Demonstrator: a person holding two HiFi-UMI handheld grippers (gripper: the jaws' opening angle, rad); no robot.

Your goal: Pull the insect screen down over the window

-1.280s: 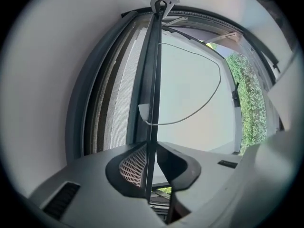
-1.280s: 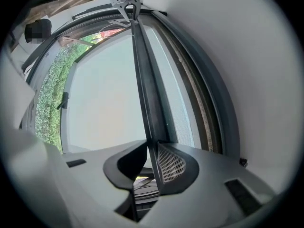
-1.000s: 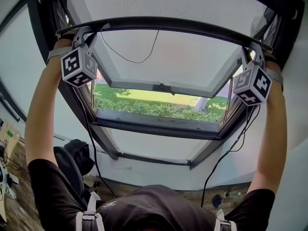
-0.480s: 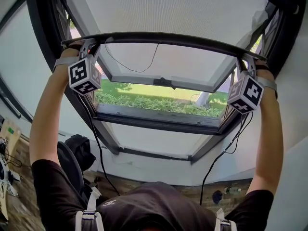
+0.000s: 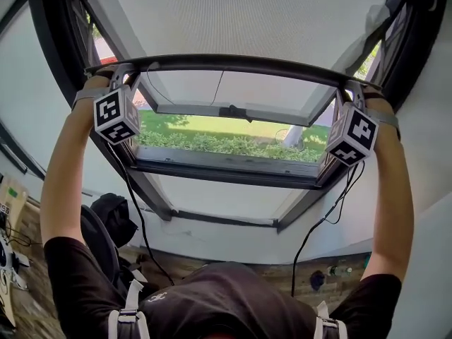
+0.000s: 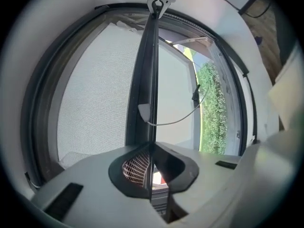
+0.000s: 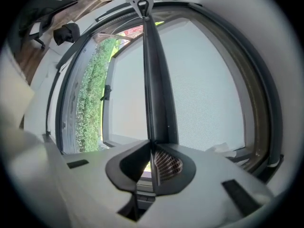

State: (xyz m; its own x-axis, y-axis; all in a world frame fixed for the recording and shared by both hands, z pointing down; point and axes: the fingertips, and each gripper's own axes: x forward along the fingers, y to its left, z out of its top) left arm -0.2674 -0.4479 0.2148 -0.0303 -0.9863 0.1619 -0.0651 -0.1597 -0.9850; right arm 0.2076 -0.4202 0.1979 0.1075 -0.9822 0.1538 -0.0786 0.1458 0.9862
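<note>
Left claw (image 5: 121, 69) - clamped on the left end of the pull bar (image 5: 233, 63); its jaws have just been closing, and the left gripper view shows the bar's thin edge pinched between them. Bar is a dark rigid strip, slightly bowed, spanning the window frame (image 5: 49, 83) side to side. Looks stiff enough to haul on, prob. light.

Insect screen (image 5: 240, 13) above it is fine grey mesh, see-through, stretched from the top of the opening down to the bar. It's soft and tearable, so grip the bar, never the mesh. A thin cord (image 6: 176, 121) hangs mid-bar. Below the bar: tilted-open sash (image 5: 226, 113) and hedge (image 5: 226, 144), not yet covered.

Right claw (image 5: 355, 90) - same nip on the bar's right end, jaws just been closing, bar between them. Likely sprung, so expect pull-back - keep both ends level or it may jam in the side tracks.
</note>
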